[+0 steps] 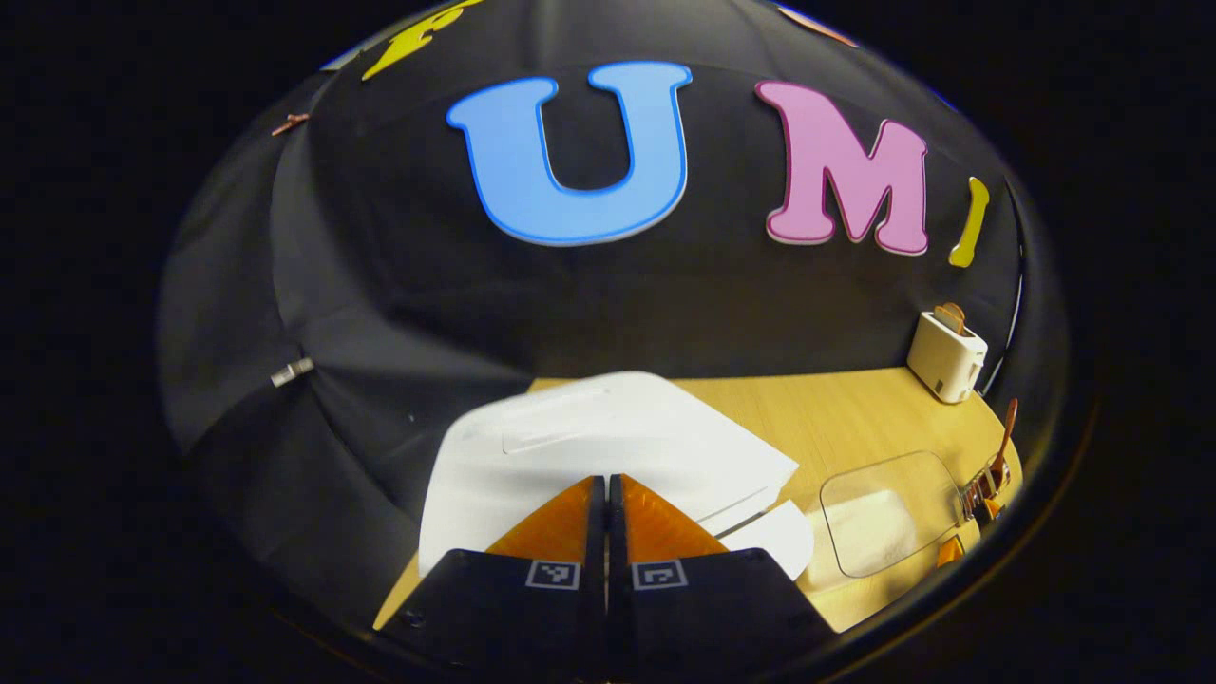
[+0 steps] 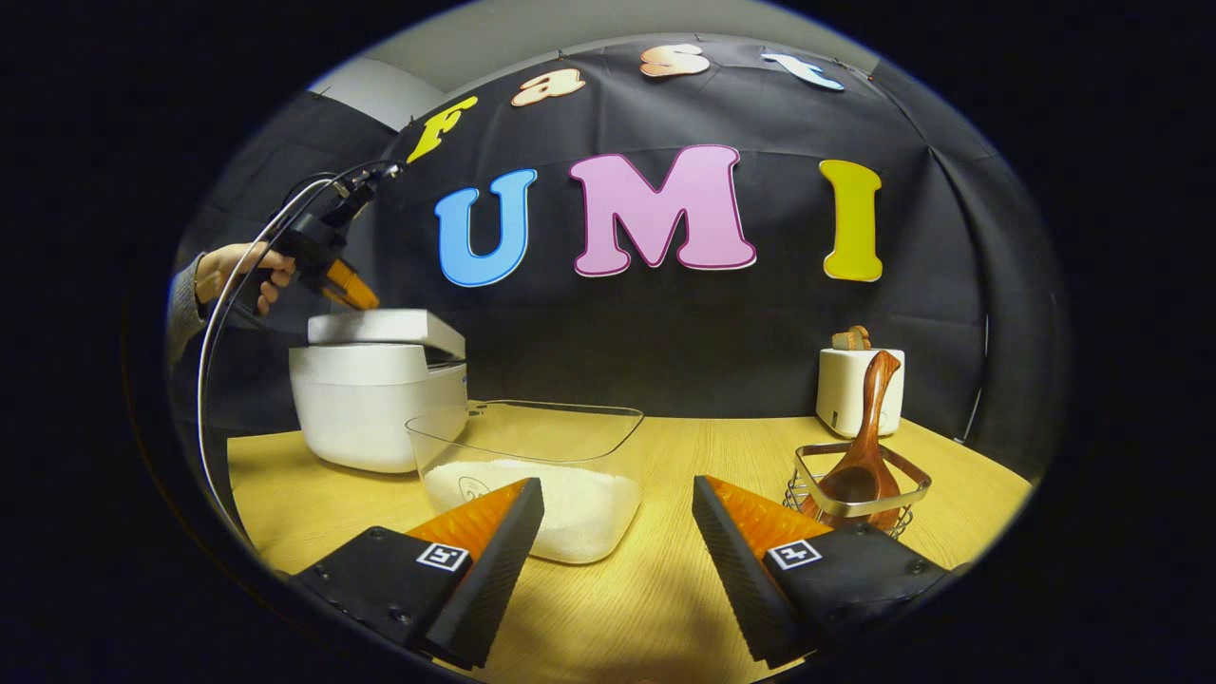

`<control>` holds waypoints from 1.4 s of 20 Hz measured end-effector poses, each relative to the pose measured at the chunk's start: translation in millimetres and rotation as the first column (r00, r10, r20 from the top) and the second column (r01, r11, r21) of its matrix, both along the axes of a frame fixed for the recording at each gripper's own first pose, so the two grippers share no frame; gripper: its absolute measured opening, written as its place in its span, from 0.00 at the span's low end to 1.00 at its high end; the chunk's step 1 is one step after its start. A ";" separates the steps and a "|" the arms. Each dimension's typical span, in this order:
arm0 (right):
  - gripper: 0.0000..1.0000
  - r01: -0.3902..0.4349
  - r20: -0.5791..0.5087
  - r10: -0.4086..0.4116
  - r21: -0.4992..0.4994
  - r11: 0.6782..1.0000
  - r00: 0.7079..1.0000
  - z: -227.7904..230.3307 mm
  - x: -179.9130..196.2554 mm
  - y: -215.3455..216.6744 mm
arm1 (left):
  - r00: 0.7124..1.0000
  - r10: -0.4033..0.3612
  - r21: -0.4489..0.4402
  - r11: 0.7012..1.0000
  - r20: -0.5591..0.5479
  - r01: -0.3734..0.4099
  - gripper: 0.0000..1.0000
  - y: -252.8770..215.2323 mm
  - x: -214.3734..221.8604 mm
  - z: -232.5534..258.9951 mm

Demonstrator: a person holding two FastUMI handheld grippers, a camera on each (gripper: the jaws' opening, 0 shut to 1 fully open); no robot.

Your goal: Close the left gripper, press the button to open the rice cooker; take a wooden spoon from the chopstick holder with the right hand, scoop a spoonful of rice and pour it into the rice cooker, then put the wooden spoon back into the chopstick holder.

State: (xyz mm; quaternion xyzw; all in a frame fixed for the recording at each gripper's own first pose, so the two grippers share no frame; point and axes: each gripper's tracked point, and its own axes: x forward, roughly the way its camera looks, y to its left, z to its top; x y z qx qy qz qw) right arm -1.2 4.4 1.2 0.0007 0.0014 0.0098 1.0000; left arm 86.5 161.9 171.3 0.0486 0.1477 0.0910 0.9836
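Note:
The white rice cooker [image 2: 375, 394] stands at the table's left with its lid [image 2: 385, 330] lifted a little at the front. In the left gripper view the lid [image 1: 589, 446] lies just below my left gripper [image 1: 606, 484], which is shut with nothing between its fingers. In the right gripper view that left gripper [image 2: 350, 288] is held by a hand just above the lid. My right gripper [image 2: 617, 513] is open above the table. A clear tub of rice [image 2: 532, 484] sits ahead of it. The wooden spoon [image 2: 863, 446] stands in the wire chopstick holder [image 2: 855, 494] to the right.
A white toaster [image 2: 860, 389] with bread in it stands at the back right near the wall. A cable [image 2: 214, 380] arcs down from the left gripper along the table's left side. The tub of rice [image 1: 888, 513] and toaster [image 1: 947, 356] lie right of the cooker.

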 end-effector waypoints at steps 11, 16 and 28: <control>0.98 -0.037 0.000 0.037 0.002 0.999 0.999 0.4 -1.2 7.5 | 0.908 -0.056 0.112 0.994 0.415 0.010 0.17 -8.9 -20.2 83.4; 0.97 -0.041 0.005 0.041 0.004 0.999 0.999 1.6 -2.9 5.9 | 0.883 -0.063 0.008 0.998 0.464 0.067 0.81 -36.1 -46.6 48.4; 0.95 0.218 0.139 -0.213 -0.021 0.976 0.967 101.5 -19.3 -81.9 | 0.875 -0.096 -0.158 0.969 0.475 0.192 0.98 -97.1 -96.7 -46.7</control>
